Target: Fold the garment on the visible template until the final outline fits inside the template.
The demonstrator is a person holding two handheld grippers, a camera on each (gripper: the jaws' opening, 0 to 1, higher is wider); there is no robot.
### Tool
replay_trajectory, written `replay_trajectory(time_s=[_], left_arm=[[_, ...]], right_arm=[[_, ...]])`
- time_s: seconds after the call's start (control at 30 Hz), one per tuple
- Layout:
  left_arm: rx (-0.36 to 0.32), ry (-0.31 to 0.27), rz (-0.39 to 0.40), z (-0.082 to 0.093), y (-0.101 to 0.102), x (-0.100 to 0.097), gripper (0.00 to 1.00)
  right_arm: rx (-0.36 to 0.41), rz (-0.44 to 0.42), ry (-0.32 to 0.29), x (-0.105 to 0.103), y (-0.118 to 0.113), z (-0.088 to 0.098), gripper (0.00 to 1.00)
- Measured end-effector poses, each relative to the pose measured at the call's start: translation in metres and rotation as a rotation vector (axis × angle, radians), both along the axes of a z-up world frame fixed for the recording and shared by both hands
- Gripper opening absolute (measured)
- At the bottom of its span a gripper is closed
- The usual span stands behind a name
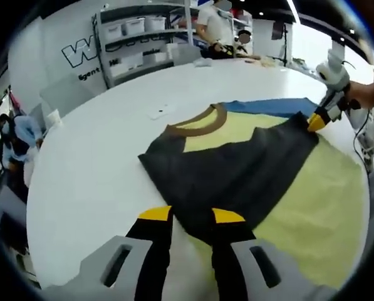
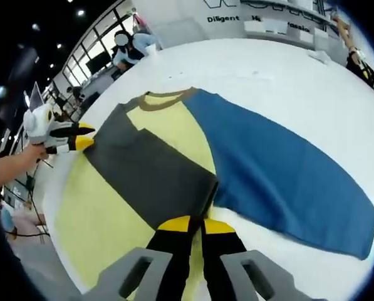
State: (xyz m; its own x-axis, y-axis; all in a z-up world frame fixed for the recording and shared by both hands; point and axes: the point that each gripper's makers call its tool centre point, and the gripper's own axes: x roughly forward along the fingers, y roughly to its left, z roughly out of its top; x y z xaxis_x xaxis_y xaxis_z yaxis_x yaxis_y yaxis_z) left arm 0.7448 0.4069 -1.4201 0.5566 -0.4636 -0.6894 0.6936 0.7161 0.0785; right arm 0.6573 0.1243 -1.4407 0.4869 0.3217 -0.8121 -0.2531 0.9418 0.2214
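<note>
On the white table (image 1: 93,169) | your left gripper (image 1: 192,216) and right gripper (image 2: 196,224) each pinch the colour-block shirt's (image 2: 174,135) dark sleeve (image 2: 152,172) — stretched flat for folding inward | template not discernible.

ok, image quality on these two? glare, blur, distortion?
Left gripper view: strong fisheye bend on the table edge, window glare blown out top right, background shelves soft; shirt fairly sharp, with no hard shadows. Right gripper view: same bend, ceiling lights flare top left, far table washed out near white; blue sleeve sharp, left gripper slightly soft at the left edge.
</note>
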Motion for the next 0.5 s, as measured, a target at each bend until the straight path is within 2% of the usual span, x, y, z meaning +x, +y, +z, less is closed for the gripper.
replay_trajectory(time_s=[0.07,0.13,0.23,0.5], left_arm=[[-0.009,-0.002,0.003,0.002,-0.001,0.000,0.29],[-0.019,-0.002,0.006,0.005,-0.001,-0.001,0.30],[-0.036,-0.002,0.013,0.008,0.000,-0.001,0.32],[-0.076,-0.008,0.029,0.020,0.005,-0.005,0.38]], right_arm=[[0.000,0.004,-0.023,0.002,-0.002,0.004,0.08],[-0.018,0.008,-0.082,0.008,-0.007,0.013,0.19],[-0.024,0.006,-0.118,0.011,-0.013,0.019,0.29],[-0.072,0.041,-0.190,0.013,-0.028,0.032,0.36]])
